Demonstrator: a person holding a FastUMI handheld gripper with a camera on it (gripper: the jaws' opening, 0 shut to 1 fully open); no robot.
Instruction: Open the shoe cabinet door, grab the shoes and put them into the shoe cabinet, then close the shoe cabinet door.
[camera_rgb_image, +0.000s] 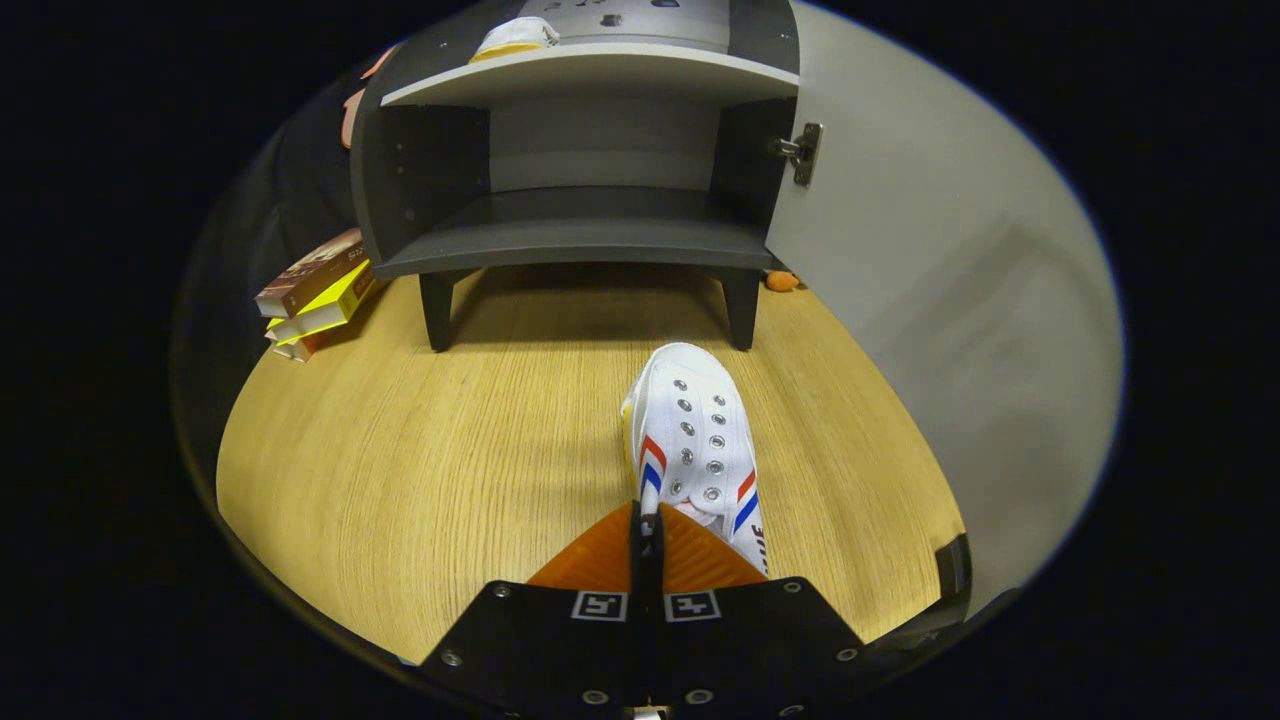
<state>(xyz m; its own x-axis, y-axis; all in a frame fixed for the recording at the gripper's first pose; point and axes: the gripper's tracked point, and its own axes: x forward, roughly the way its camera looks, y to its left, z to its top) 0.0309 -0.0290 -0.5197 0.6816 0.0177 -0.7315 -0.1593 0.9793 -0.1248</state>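
Nearest the camera, the gripper (647, 520) has its fingers (600, 555) drawn almost together, with only a thin slit between them, and they look to be pinching the heel edge of the white shoe (695, 440), which points away from them toward the cabinet. The grab therefore seems made, though I cannot tell whether the shoe hangs clear of the wooden desk (420, 450) or rests on it. Beyond the shoe stands the shoe cabinet (580, 160) on its short legs, and its door (930, 260) is swung wide open on the right, hinge showing, so the opening step is done. The lower compartment (590, 225) behind that door holds nothing I can see, while another white shoe (515, 38) sits on the shelf above it. What remains, by my reading, is carrying the held shoe forward into the open compartment, releasing it, and then swinging the door closed. A stack of books (315, 295) lies beside the cabinet's left leg.
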